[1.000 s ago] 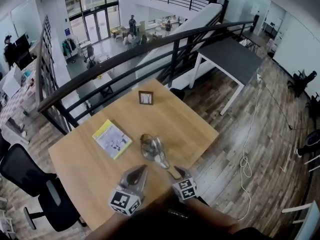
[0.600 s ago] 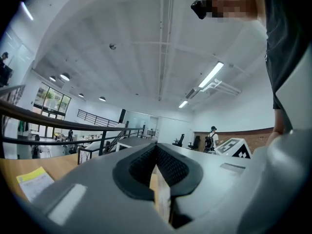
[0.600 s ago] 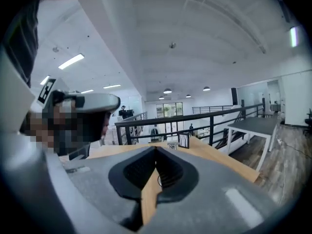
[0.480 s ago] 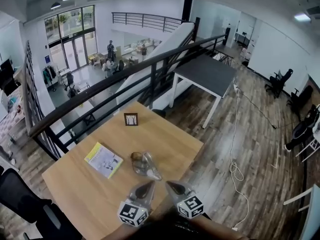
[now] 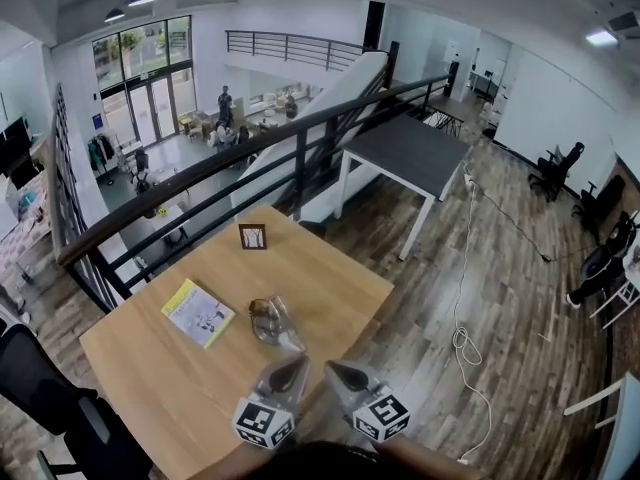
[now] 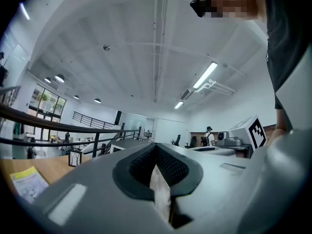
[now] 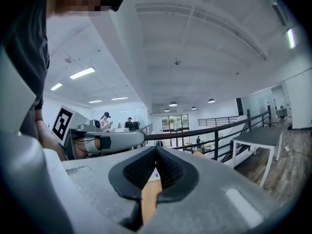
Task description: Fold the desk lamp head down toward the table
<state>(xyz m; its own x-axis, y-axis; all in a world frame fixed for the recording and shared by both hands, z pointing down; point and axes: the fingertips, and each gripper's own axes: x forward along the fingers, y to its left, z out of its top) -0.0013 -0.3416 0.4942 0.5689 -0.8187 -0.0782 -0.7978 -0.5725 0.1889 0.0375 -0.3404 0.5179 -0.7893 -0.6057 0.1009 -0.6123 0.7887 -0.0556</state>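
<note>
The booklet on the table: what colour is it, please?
The booklet is yellow, clearest in the head view.

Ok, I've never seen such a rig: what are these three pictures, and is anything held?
A person holds a grey two-jaw gripper in each hand. The wide picture is from a head camera looking down at the light wooden table. The other two are from cameras riding on the left gripper and right gripper, looking along their jaws. On the table: a yellow booklet, a small framed picture and a metallic desk lamp, sitting low. Both grippers are shut, holding nothing.
</note>
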